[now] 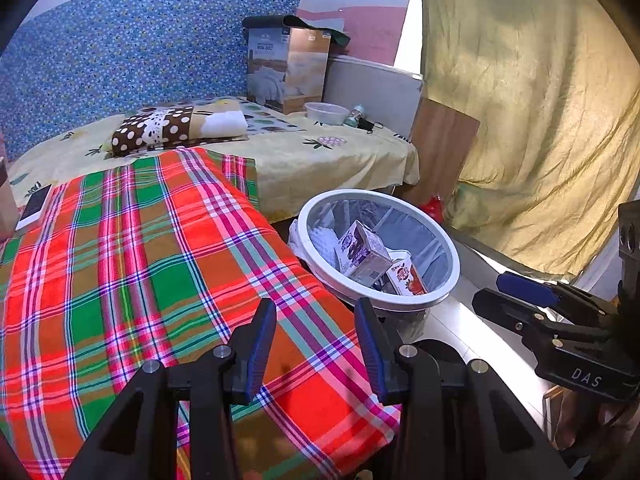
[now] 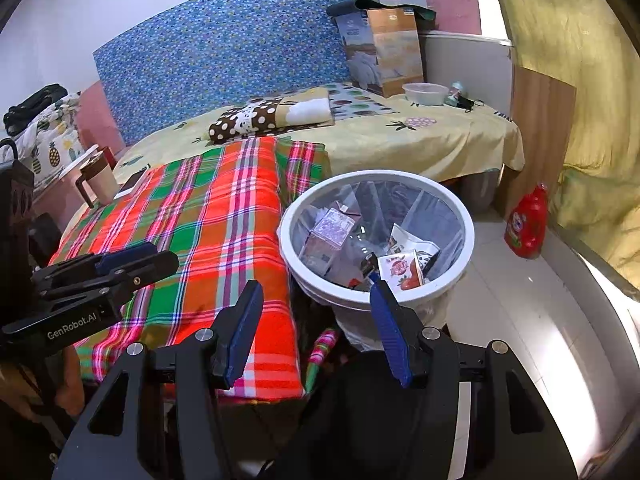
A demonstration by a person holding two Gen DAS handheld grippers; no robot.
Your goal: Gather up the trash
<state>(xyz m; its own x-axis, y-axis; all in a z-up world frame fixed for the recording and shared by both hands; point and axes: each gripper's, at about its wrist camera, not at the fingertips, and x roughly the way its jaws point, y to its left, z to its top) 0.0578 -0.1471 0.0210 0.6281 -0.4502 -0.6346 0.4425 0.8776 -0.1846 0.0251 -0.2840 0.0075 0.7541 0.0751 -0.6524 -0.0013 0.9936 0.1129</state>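
Both tongs empty above the plaid table.
Left tongs (image 1: 316, 320) and right tongs (image 2: 316, 304) gape wide; cartons (image 2: 400, 270) lie in the bin (image 2: 286, 240).

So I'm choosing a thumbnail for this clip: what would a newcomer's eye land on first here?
The bright red, green and orange plaid cloth draped over the surface in the foreground grabs attention first. Right beside it on the floor stands the white-rimmed trash bin, lined with a clear bag and already holding small cartons. Behind both, the blue patterned headboard rises over the bed's yellow sheet.
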